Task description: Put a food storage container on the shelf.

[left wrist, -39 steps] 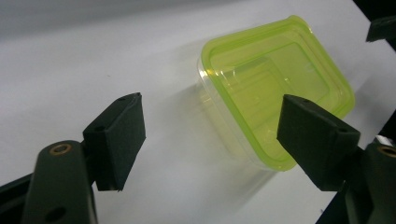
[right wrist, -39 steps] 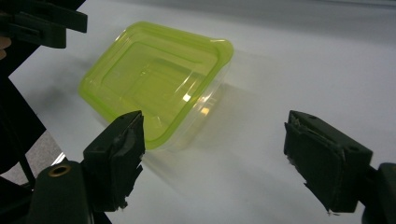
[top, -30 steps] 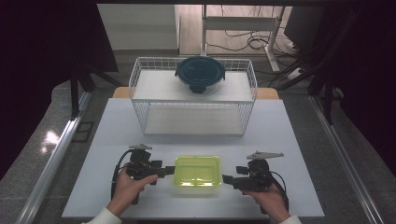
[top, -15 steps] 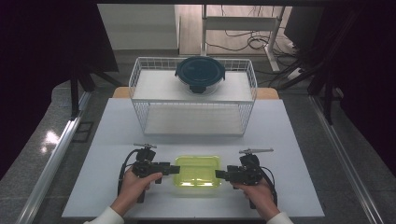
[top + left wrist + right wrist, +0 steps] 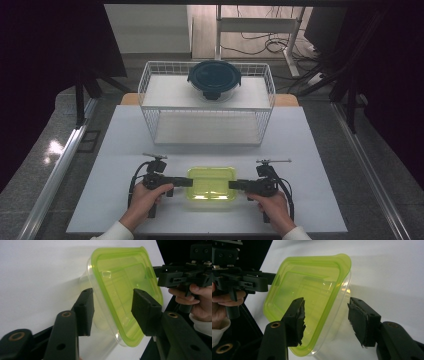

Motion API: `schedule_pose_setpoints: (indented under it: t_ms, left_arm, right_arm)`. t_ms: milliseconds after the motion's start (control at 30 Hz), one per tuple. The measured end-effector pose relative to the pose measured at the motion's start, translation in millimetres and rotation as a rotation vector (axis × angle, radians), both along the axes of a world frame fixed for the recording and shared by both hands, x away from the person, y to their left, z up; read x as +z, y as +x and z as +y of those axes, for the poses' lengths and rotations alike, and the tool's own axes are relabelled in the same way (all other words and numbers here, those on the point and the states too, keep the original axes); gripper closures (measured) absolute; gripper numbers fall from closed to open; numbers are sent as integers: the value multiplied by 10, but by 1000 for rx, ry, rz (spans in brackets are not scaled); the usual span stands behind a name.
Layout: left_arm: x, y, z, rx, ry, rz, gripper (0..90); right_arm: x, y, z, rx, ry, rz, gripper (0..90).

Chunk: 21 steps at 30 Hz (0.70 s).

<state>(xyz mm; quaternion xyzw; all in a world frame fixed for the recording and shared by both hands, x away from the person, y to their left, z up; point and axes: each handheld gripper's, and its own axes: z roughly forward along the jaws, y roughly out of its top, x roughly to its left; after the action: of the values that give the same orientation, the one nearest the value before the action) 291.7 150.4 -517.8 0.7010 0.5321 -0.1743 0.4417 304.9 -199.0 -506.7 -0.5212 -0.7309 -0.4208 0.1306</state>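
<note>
Rect. clear plastic container [image 5: 210, 183] w/ glossy lime-green lid [image 5: 125, 287], rounded corners.

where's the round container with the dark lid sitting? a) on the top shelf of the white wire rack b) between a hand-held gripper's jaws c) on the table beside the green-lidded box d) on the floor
a: in the high view the round container rests on the top shelf of the white wire rack, well behind the green-lidded box that lies on the table.

high view looks down from afar; both tool views, close, share the green-lidded container [image 5: 211, 183].
</note>
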Motion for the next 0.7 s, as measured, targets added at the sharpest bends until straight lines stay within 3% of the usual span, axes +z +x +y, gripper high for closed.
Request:
schedule_pose_setpoints:
  t_ms: [133, 333, 633, 700]
  left_arm:
    - [-48, 14, -1, -17, -28, 42, 606]
    - [-62, -4, 7, 15, -42, 62, 737]
    - [-3, -71, 19, 36, -47, 38, 785]
    - [27, -89, 7, 34, -27, 15, 790]
  right_arm:
    - [-44, 15, 12, 8, 25, 31, 527]
    - [-70, 0, -2, -25, 42, 74, 697]
    - [44, -75, -16, -23, 50, 47, 749]
    - [69, -84, -22, -16, 52, 40, 756]
